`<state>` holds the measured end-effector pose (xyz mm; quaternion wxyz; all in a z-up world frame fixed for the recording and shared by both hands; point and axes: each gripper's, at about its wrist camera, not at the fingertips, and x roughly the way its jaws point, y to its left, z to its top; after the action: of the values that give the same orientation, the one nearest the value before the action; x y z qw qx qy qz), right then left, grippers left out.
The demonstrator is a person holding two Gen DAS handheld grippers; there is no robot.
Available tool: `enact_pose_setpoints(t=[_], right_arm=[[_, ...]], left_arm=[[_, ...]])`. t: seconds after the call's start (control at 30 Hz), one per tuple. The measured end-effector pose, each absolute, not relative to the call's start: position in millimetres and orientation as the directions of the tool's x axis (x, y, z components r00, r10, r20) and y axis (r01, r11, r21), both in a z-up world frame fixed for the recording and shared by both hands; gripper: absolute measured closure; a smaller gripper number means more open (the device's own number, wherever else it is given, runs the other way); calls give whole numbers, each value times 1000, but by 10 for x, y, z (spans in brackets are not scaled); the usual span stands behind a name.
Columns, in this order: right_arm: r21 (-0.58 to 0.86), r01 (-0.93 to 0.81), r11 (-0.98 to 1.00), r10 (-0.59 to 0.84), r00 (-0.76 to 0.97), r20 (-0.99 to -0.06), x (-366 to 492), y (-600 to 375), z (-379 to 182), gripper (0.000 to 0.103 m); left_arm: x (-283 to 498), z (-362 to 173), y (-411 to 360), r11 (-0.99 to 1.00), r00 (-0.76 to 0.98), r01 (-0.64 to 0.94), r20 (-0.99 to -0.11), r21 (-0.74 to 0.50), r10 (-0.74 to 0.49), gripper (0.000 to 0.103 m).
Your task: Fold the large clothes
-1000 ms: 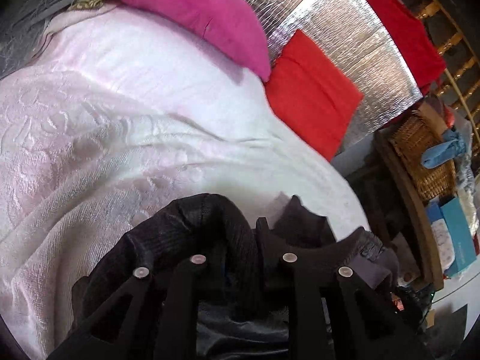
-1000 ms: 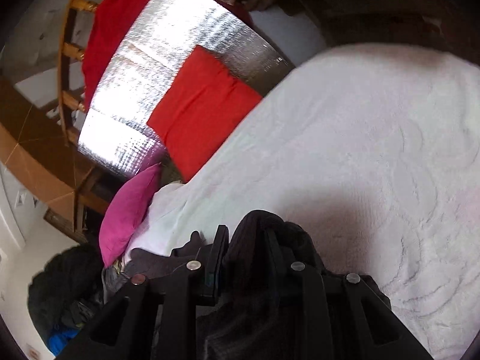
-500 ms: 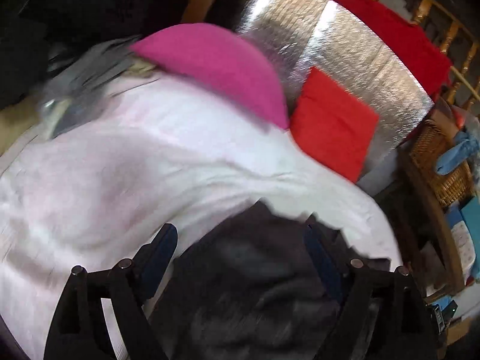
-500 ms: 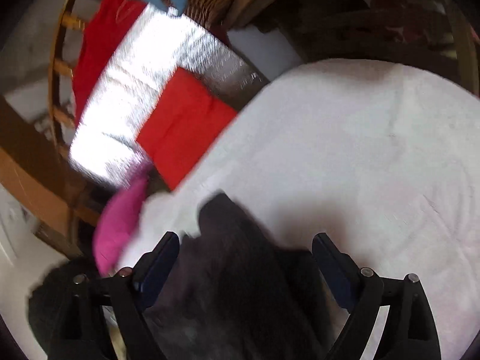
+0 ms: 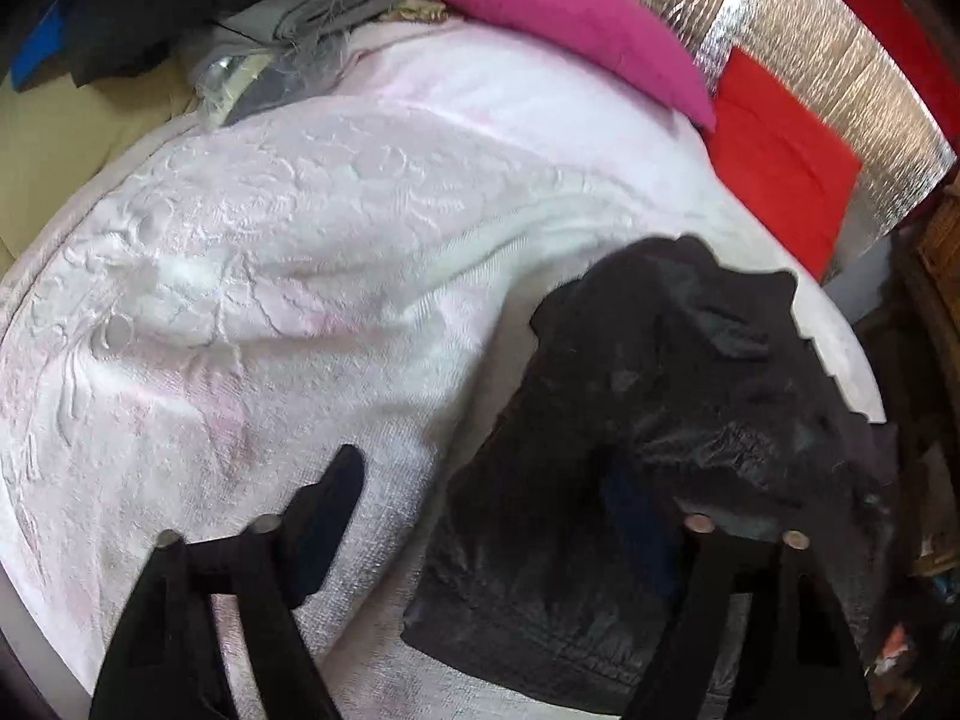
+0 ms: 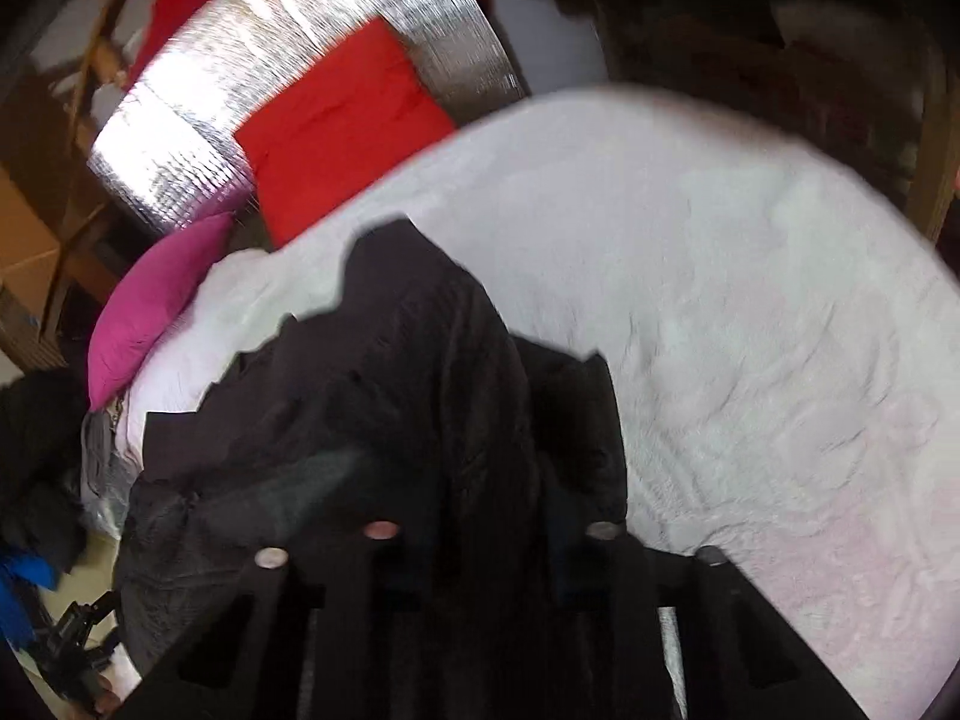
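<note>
A dark, crumpled garment [image 5: 654, 450] lies on the white textured bedspread [image 5: 288, 276]. In the left wrist view my left gripper [image 5: 480, 510] is open wide, its left finger over bare bedspread and its right finger over the garment's edge, holding nothing. In the right wrist view the same garment [image 6: 420, 396] lies bunched right in front of my right gripper [image 6: 486, 534]. Its jaws stand partly apart with the cloth between and under them; I cannot tell whether they pinch it.
A magenta pillow [image 5: 564, 6] and a red cushion [image 5: 780, 162] lean at the head of the bed against a silver foil panel [image 5: 840, 60]. Grey clothes [image 5: 312, 18] are piled at the far left corner. Dark furniture stands to the right of the bed.
Both grippers were shut on the garment a second ago, then opened and let it drop onto the bed. The left gripper has moved left; the right jaws have narrowed again.
</note>
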<state>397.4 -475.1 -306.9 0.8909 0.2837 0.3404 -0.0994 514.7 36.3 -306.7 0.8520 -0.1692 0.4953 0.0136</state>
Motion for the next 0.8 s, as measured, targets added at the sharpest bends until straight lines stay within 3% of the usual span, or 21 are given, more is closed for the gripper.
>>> enact_pose_setpoints(t=[0.13,0.27,0.37,0.4,0.47,0.5,0.57,0.63,0.8], right_arm=[[382,360,851,-63,793,-606,3783,-4657,-2800,83],[353,424,834,-32,676,-736,3983,-4772,-3253,80],[392,423,817,-1,680,-733,3988,-4852,-3197,74],[402,420,814,4,687,-727,3976,-4888,-3136,68],[436,419,797,-1,722,-692,3942,-4994,-3001,19],[453,420,786,-14,745,-667,3927,-5028,-2933,15],[477,392,787,-30,796,-605,3965,-5088,-2784,15],[458,364,811,-9,791,-612,4172,-5092,-2714,15],[320,393,862,-8,642,-767,5086,-5030,-2853,15]], left_arm=[[5235,-3071,246,955,505,-178,-855,-236,-117,26],[5299,-3098,201,956,487,-202,-868,-213,-90,21],[5320,-3078,197,955,480,-209,-873,-210,-87,21],[5334,-3068,196,957,480,-208,-873,-204,-82,21],[5343,-3058,202,961,479,-205,-875,-183,-64,21],[5336,-3055,201,962,479,-206,-876,-177,-59,21],[5358,-3044,181,964,482,-209,-875,-165,-45,21],[5394,-3041,166,963,479,-216,-877,-160,-38,21],[5435,-3078,169,954,463,-231,-884,-191,-65,21]])
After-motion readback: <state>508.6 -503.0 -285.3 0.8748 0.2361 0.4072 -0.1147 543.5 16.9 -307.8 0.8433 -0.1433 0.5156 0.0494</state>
